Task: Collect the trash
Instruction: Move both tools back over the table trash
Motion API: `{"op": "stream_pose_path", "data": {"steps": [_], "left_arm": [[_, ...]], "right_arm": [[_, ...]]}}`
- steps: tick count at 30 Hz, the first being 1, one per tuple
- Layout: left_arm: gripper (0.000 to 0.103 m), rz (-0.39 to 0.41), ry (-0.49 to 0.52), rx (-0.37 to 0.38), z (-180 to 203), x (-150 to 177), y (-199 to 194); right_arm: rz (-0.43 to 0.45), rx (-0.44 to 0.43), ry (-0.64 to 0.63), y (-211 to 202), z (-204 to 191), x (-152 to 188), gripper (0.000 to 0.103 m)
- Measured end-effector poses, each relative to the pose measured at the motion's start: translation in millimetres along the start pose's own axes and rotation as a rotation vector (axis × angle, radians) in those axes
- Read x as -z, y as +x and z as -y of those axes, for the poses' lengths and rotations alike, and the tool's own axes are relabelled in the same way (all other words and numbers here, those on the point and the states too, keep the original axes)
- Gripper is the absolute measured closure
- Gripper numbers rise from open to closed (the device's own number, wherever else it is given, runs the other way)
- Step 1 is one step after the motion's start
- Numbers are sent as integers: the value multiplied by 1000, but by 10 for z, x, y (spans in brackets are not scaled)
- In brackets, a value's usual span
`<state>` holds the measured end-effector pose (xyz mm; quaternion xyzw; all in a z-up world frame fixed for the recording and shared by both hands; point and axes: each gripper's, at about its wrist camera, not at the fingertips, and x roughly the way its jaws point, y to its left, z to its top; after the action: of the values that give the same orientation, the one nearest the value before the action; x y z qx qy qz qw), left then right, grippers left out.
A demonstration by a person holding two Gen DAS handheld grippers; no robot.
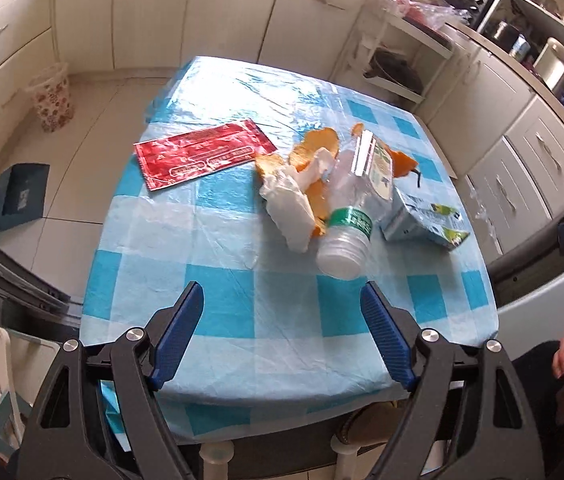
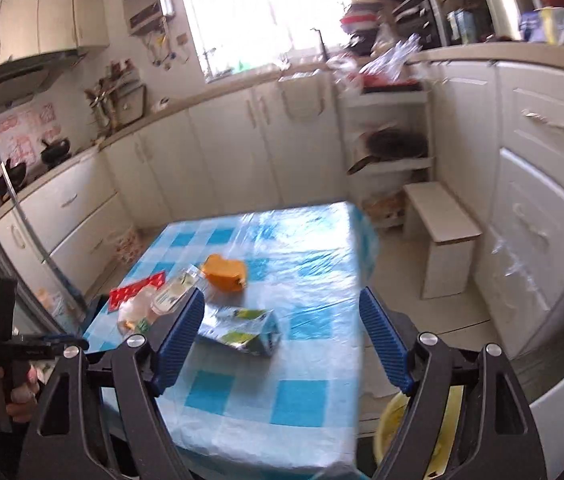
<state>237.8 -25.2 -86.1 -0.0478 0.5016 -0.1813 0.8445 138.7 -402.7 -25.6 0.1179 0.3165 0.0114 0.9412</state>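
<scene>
Hovering tongs (image 1: 282,312), seemingly tilted tableward

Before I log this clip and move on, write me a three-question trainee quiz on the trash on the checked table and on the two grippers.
1. True or false: the clear plastic bottle stands upright on the table.
2. Which item lies flat, apart from the pile? A) red wrapper B) crumpled tissue C) orange peel
3. Fill in: the left gripper and right gripper each hold ____.

Key: 1 false, it lies on its side, against the tissue and peel. 2 A. 3 nothing; both sets of jaws are open above the table, and the drink carton lies untouched.
</scene>
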Motion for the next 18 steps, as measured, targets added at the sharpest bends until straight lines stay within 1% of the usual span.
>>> {"op": "stream_pose_path", "data": {"steps": [1,4,7,9,12,15,16,17,18], "left_arm": [[26,-3,-8,2,-25,-70,48],[26,-13,13,-7,25,-254,258],[26,-42,19,-23,105,-389,503],[26,-56,12,-38,148,-468,633],[26,-68,9,-63,187,-577,798],[26,-75,-3,-95,177,-639,905],[30,-83,-18,-95,147,-646,929],[37,-97,-39,-90,110,-642,951],[41,-110,-52,-81,81,-643,967]], "right_arm": [[-22,-18,-48,100,-101,-38,26],[-73,-23,-191,252,-385,-153,26],[-107,-24,-276,426,-517,-212,26],[-131,-13,-284,568,-523,-199,26],[-190,-19,-227,793,-405,-136,26],[-218,-1,-224,904,-410,-128,26],[-225,8,-228,932,-420,-123,26],[-236,15,-231,966,-430,-115,26],[-250,21,-235,997,-440,-100,26]]}}
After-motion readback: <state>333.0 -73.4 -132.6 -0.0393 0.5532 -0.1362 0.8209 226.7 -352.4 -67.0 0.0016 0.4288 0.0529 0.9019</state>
